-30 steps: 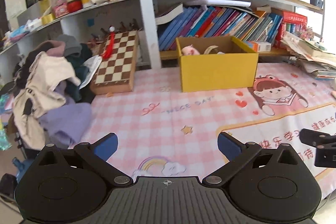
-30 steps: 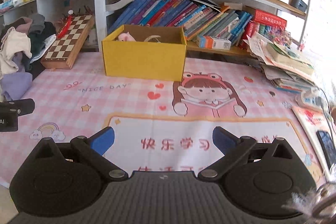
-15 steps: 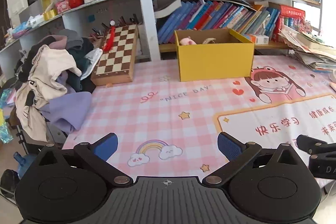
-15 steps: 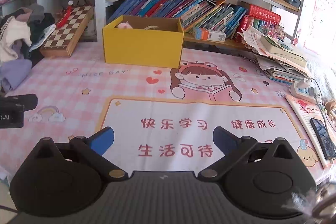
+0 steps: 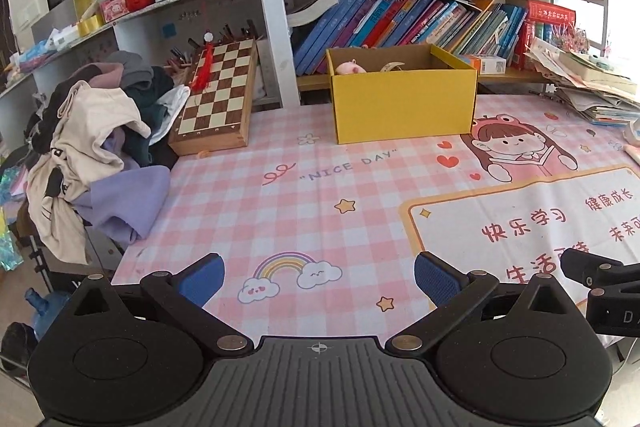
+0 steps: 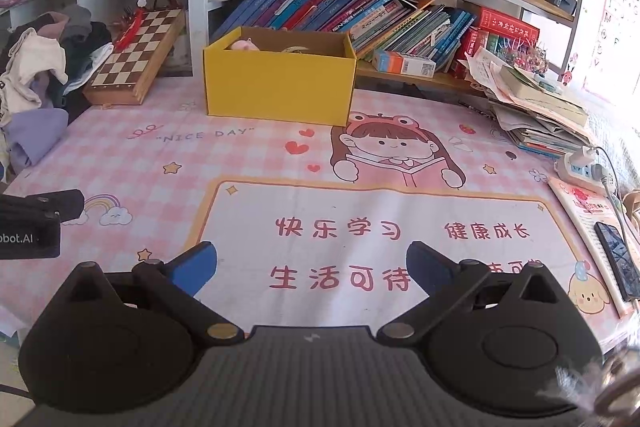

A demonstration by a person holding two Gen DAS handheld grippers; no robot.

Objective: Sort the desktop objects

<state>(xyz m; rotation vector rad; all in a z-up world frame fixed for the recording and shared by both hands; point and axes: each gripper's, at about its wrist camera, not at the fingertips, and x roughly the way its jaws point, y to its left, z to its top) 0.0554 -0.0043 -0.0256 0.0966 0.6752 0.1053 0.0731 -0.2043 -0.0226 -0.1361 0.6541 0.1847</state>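
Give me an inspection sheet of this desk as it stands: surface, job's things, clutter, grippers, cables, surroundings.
Surface: pink checked desk mat with cartoon prints, lying flat.
Job's things: yellow box, open-topped, at the back; a pink toy and something pale lie inside.
Clutter: clothes pile at the left edge; chessboard leaning at the back; paper stack and phone on the right.
Grippers: left gripper and right gripper both open, holding nothing.
Cables: power strip with a lead running along the right edge.
Surroundings: bookshelf crowded with books behind.
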